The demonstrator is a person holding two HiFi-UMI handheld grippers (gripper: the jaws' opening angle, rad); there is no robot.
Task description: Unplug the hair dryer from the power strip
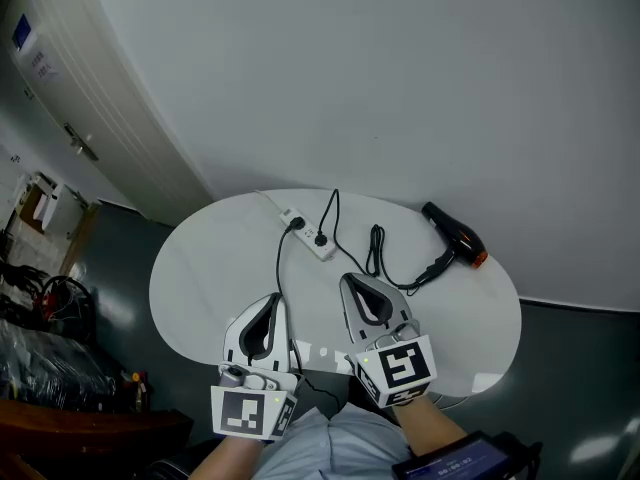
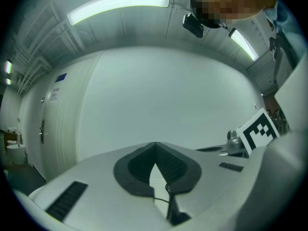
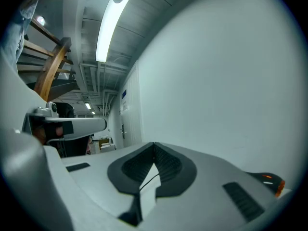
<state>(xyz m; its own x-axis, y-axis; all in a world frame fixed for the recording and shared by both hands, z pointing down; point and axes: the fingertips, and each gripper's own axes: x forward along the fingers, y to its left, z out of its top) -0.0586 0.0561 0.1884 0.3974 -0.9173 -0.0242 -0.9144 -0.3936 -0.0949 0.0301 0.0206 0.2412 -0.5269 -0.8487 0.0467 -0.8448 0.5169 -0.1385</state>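
Now, both tools are pinched shut with nothing in them: the left gripper [image 1: 275,298] shows its dark pads meeting at the tips, and the right gripper [image 1: 347,278] looks the same. They sit side by side over the near edge of the white oval table [image 1: 200,268], pointing level across it. Well ahead lies the white power strip [image 1: 306,231], with two black plugs in it. The one at the nearer end, the plug [image 1: 321,238], looks to belong to the black cord [image 1: 377,253], which loops off to the right to the hair dryer [image 1: 455,236] lying flat near the far right edge. So this reads as the approach, with nothing touched yet. Next call: both sets of jaws need to open, one to steady the strip and the other to close on that plug and pull it straight out
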